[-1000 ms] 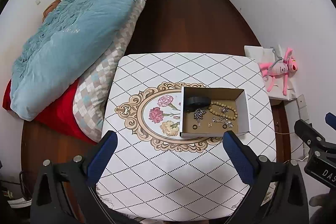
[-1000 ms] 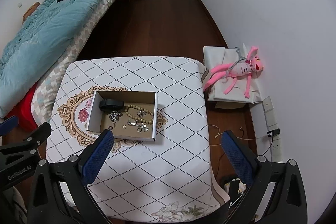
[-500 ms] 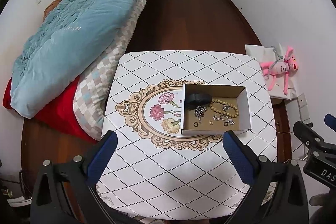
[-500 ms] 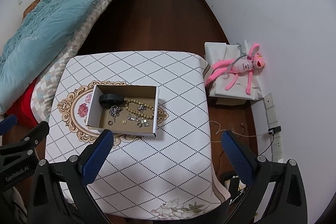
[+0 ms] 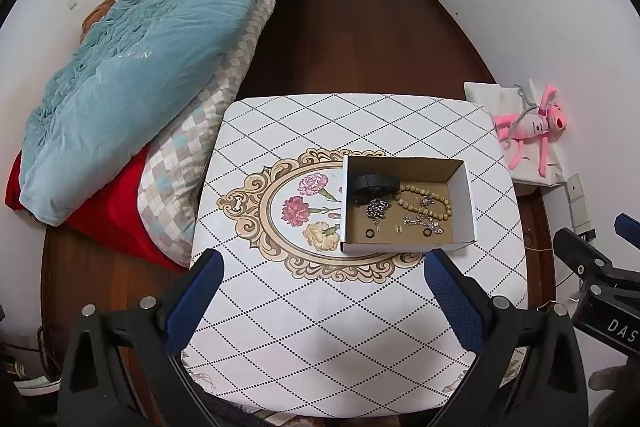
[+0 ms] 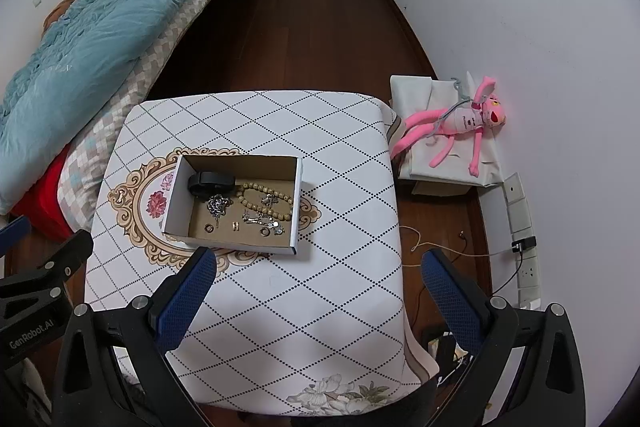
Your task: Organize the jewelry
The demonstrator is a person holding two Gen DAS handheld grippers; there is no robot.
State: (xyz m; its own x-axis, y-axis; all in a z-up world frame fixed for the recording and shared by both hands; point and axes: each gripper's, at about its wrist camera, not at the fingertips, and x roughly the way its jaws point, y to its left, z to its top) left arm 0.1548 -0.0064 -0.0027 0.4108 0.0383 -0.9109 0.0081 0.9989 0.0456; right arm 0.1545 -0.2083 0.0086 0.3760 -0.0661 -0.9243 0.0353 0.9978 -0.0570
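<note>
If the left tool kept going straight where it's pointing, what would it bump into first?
Probably the white diamond-patterned tablecloth, just short of the open cardboard box of jewelry. The left tool is open and empty; depth is hard to judge here.

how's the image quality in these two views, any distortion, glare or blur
Left wrist view: strong fisheye bending at the edges, dark corners, box sharp, soft even light. Right wrist view: same bending, walls curve, beads sharp, no glare, faint shadow beside the box.

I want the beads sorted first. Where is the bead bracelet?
In both views, the bead bracelet lies inside the cardboard box, right of the black band.
</note>
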